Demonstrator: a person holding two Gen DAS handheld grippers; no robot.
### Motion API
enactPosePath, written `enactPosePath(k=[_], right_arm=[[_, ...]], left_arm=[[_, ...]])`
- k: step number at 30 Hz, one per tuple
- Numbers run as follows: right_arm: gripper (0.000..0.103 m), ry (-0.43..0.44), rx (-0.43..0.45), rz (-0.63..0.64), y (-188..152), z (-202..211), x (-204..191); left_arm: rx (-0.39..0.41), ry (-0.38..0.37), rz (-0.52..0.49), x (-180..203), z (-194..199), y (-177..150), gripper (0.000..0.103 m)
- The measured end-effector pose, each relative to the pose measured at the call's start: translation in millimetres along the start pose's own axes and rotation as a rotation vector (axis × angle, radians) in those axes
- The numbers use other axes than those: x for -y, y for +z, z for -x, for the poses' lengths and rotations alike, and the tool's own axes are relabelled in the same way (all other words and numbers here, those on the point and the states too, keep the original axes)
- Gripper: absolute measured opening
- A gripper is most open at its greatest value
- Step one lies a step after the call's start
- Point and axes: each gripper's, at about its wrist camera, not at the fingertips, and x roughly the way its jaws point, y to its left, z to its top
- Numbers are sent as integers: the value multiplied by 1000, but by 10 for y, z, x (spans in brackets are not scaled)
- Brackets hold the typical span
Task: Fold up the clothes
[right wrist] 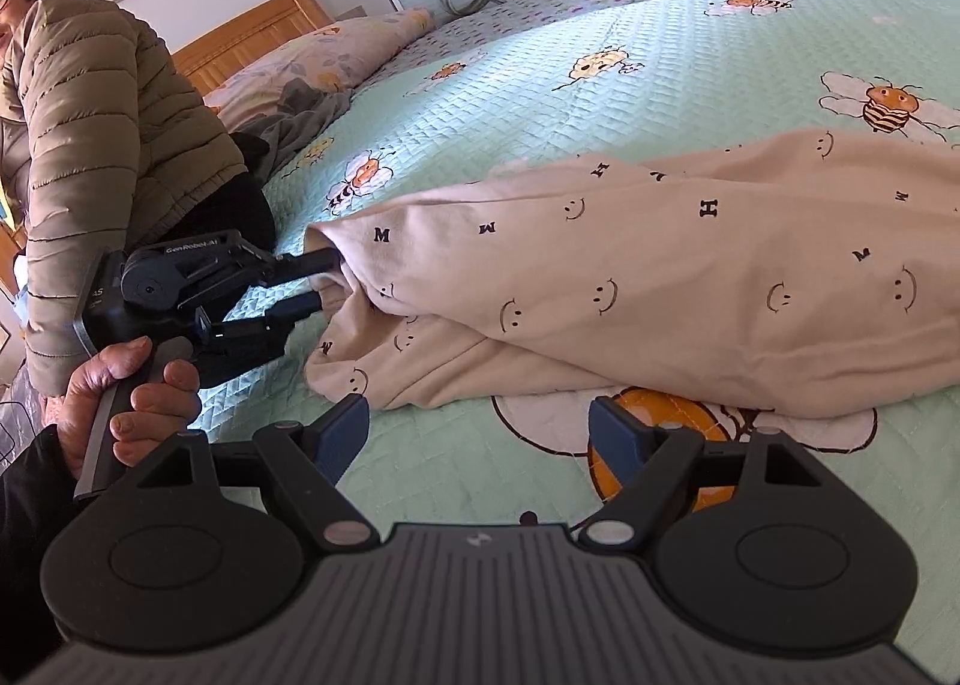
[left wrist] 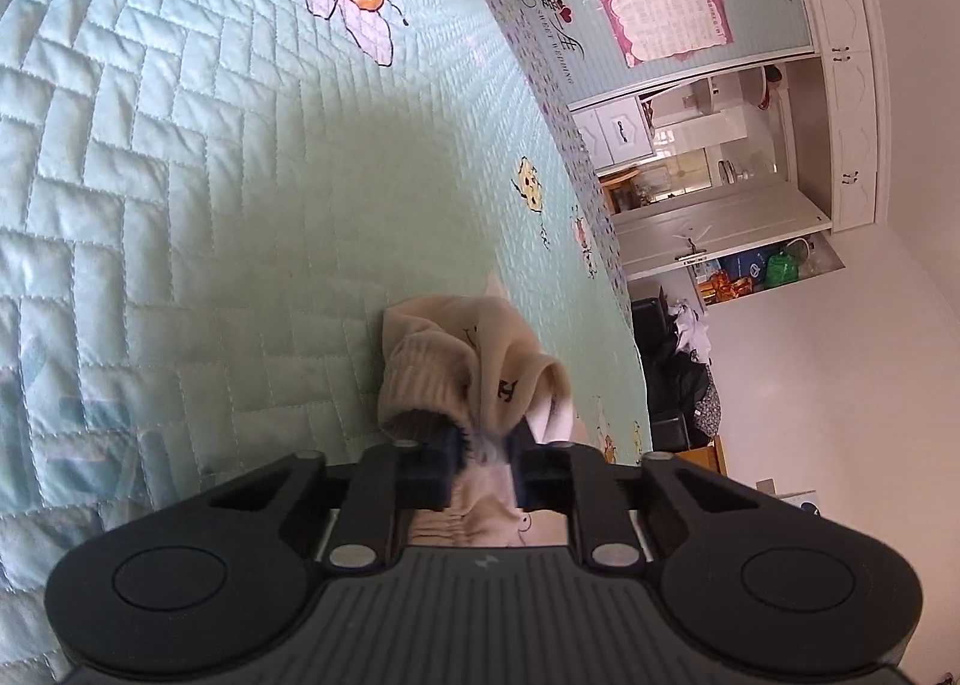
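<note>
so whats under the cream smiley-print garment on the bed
The cream smiley-print garment lies on a mint-green quilted bedspread with bee cartoons. A big orange bee print pokes out from under its near edge; the rest of that print is covered.

Garment (right wrist: 660,277) lies on bed cover (right wrist: 540,84) — pillow (right wrist: 312,54) behind it at left, person (right wrist: 90,114) left of garment.
</note>
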Motion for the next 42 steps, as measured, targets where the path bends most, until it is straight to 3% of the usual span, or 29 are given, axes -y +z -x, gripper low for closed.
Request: enactPosePath(k=[6, 9, 14, 20, 26, 29, 32, 35, 38, 39, 42], right_arm=[[82, -9, -5, -25, -21, -1, 52], [82, -7, -3, -31, -31, 21, 66], [82, -7, 6, -46, -43, 64, 118], [82, -6, 31, -80, -48, 146, 213], [82, -39, 63, -103, -16, 302, 337], [82, -68, 94, -131, 20, 422, 470], [82, -81, 116, -153, 44, 496, 577], [82, -69, 127, -158, 27, 528, 601], [82, -54, 132, -158, -7, 550, 604], [82, -51, 135, -160, -16, 563, 605], [82, -60, 146, -168, -16, 621, 636]], left_arm=[[1, -5, -69, 127, 8, 62, 10], [8, 15, -151, 325, 10, 104, 10], [2, 78, -399, 891, 32, 177, 9], [6, 132, -755, 1896, -121, 398, 9], [80, 108, -1021, 3051, -395, 693, 9], [133, 153, -1128, 3285, -343, 649, 10], [87, 233, -1106, 3051, -211, 521, 11], [17, 329, -1021, 2439, 57, 309, 12], [-41, 431, -859, 1690, 395, 139, 22], [-49, 478, -787, 1428, 499, 114, 30], [-37, 577, -573, 744, 827, 92, 31]])
